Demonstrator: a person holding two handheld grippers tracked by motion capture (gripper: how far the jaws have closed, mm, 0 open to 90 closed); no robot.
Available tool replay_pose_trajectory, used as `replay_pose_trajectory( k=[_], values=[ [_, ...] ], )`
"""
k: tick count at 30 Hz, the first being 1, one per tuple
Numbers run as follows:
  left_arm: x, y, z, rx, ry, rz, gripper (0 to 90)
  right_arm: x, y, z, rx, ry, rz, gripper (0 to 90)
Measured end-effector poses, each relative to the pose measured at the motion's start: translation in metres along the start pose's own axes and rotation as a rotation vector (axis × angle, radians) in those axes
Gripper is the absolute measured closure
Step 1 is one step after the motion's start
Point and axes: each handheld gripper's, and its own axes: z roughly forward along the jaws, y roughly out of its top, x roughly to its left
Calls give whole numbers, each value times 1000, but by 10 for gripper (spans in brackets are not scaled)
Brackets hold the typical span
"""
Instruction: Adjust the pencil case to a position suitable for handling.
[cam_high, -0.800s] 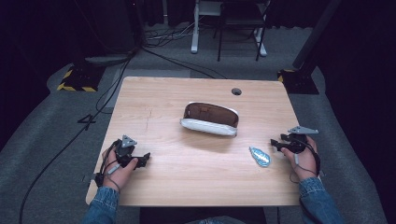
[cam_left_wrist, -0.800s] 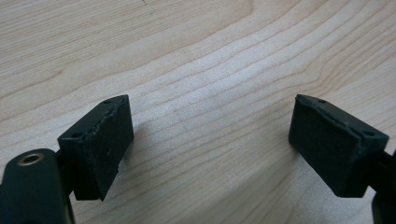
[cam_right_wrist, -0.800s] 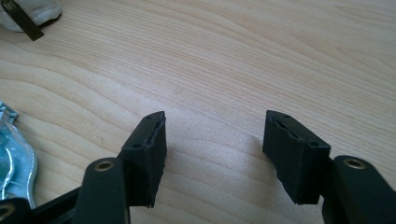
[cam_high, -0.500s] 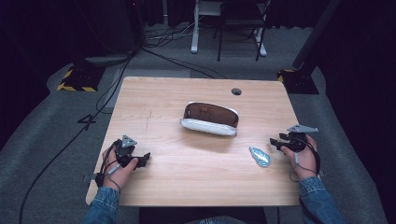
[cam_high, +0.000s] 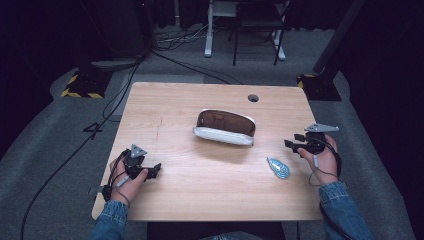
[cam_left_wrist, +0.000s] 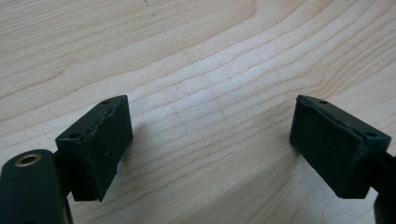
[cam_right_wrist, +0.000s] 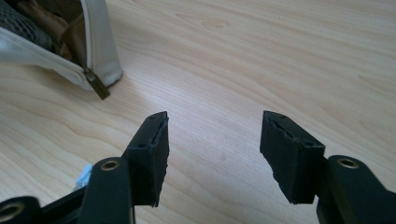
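A white zip pouch (cam_high: 225, 127) with a brown lining lies open at the middle of the wooden table (cam_high: 190, 100); its corner and zip pull (cam_right_wrist: 97, 87) show at the top left of the right gripper view. A small blue and white packet (cam_high: 278, 167) lies to the pouch's right, near the front, and a sliver of the packet (cam_right_wrist: 83, 177) shows by my right gripper's jaw. My left gripper (cam_high: 156, 170) rests low at the front left, open, with bare wood between its jaws (cam_left_wrist: 210, 140). My right gripper (cam_high: 290, 145) hovers at the right edge, open and empty (cam_right_wrist: 214, 140), pointing left past the packet.
A round cable hole (cam_high: 253, 98) sits in the table's far right part. Beyond the table stand a white desk frame (cam_high: 210, 30) and cables on grey carpet (cam_high: 165, 45). A yellow and black striped base (cam_high: 82, 82) is at the far left.
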Motion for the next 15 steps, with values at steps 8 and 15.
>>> replay_pose_trajectory(
  k=[8, 15],
  values=[
    [0, 0, 0, 0, 1, 1, 133, 10, 26, -1, -5, 31, -31, 425],
    [0, 0, 0, 2, 3, -2, 132, 24, 47, 2, -12, 70, -46, 421]
  ],
)
